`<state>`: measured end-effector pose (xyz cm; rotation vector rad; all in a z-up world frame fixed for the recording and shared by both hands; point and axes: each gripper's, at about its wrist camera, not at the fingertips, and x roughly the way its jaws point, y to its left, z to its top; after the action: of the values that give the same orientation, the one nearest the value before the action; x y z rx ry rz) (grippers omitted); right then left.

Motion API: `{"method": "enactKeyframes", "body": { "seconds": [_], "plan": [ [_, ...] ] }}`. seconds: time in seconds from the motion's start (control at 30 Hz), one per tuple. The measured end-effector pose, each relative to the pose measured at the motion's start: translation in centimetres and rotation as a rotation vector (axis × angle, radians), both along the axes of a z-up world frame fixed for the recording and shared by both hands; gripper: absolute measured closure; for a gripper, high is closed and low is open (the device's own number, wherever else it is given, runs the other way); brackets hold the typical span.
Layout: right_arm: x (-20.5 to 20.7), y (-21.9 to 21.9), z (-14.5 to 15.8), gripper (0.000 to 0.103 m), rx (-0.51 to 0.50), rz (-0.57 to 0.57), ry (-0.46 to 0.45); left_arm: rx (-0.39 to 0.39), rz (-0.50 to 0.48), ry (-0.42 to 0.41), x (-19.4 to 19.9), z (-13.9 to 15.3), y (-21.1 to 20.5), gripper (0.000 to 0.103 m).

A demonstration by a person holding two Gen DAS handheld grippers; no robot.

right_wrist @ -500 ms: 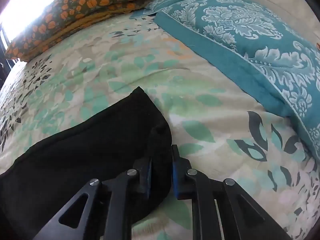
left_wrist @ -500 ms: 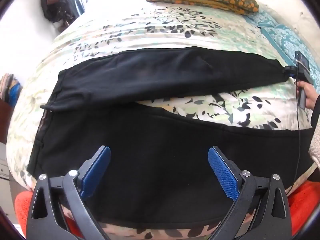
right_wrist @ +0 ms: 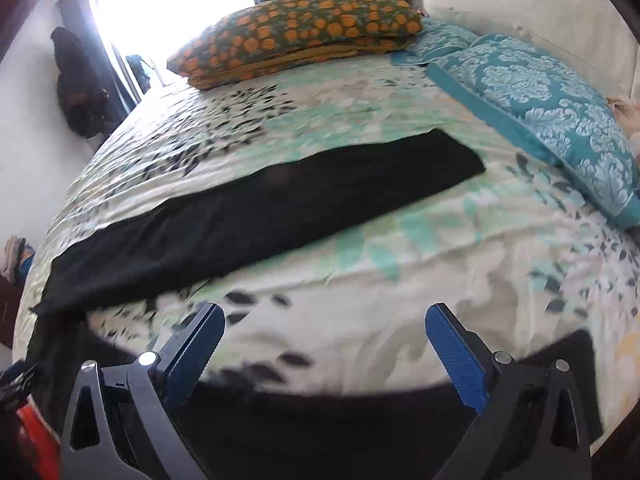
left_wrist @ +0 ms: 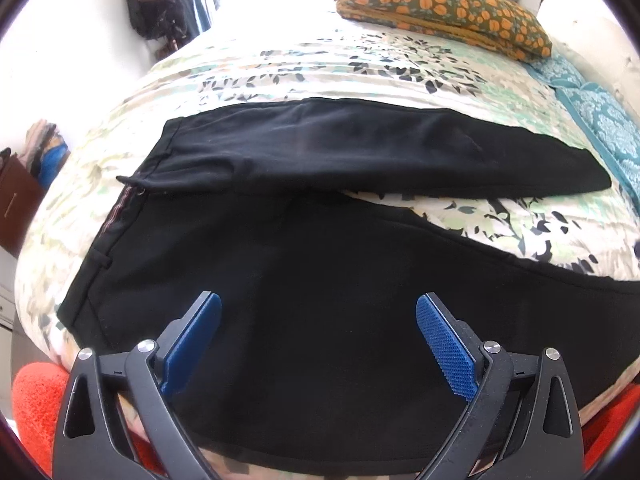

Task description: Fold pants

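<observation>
- The black, soft matte fabric pants (left_wrist: 304, 280) lie flat on the bed, spread in a V: one leg runs just ahead of the left gripper's fingertips and under them, the other leg stretches farther ahead, tapering to a blunt cuff off to the right.
- The waistband sits ahead and to the left of the left gripper, with a thin striped inner lining showing at its folded edge.
- In the right wrist view the far leg (right_wrist: 260, 216) lies as a long smooth band well ahead of the right gripper, and the near leg shows as a dark strip beneath its fingers.
- The left gripper (left_wrist: 318, 340), black plastic arms with blue ridged pads (left_wrist: 446, 352), hangs with its jaws wide apart over the near leg, holding nothing.
- The right gripper (right_wrist: 324, 344), same build, has its jaws spread wide and empty above the bedding.
- Half a second ago the right gripper was pinched on the far leg's cuff; it has let go and pulled back, and the cuff now rests flat.
- The left gripper's opening is unchanged.
- The quilted bedspread with a teal, grey and black leaf print (right_wrist: 420, 248) lies under everything.
- Beyond the far leg sit an olive pillow with orange spots (right_wrist: 296, 36) and, to the right, a teal damask pillow (right_wrist: 540, 100).
</observation>
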<state>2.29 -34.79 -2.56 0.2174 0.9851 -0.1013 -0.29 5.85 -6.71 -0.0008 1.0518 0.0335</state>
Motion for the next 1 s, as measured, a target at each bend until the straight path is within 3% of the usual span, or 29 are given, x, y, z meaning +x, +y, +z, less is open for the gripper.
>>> {"method": "enactKeyframes", "body": {
  "seconds": [0.07,0.17,0.3,0.4,0.5,0.6,0.73,1.0],
  "plan": [
    [-4.1,5.4,-1.5,0.003,0.037,0.054,0.028,0.069,-0.028,-0.035,-0.3,-1.2,-0.3,0.004],
    [-8.0,11.6,-4.3,0.003,0.006,0.105,0.063,0.163,-0.075,0.001,-0.9,-3.6,-0.6,0.004],
    [-9.9,15.5,-6.5,0.003,-0.049,0.165,0.109,0.142,-0.126,0.021,-3.3,-4.9,-0.5,0.004],
    [-10.7,16.7,-5.9,0.003,-0.084,0.201,0.085,0.075,-0.177,0.018,-5.0,-4.3,-1.1,0.004],
    [-10.9,18.6,-5.8,0.003,-0.146,0.253,0.061,0.086,-0.246,-0.017,-6.0,-4.0,-2.9,0.004],
    [-11.0,19.0,-7.3,0.003,-0.206,0.260,0.079,0.113,-0.249,-0.016,-5.9,-4.9,-3.4,0.004],
    [-11.0,17.7,-8.5,0.000,-0.140,0.221,0.103,0.070,-0.228,-0.005,-6.2,-5.3,-2.7,0.004],
    [-11.3,17.5,-9.2,0.000,-0.138,0.224,0.077,0.082,-0.221,0.000,-6.6,-5.5,-2.7,0.002]
  ]
}}
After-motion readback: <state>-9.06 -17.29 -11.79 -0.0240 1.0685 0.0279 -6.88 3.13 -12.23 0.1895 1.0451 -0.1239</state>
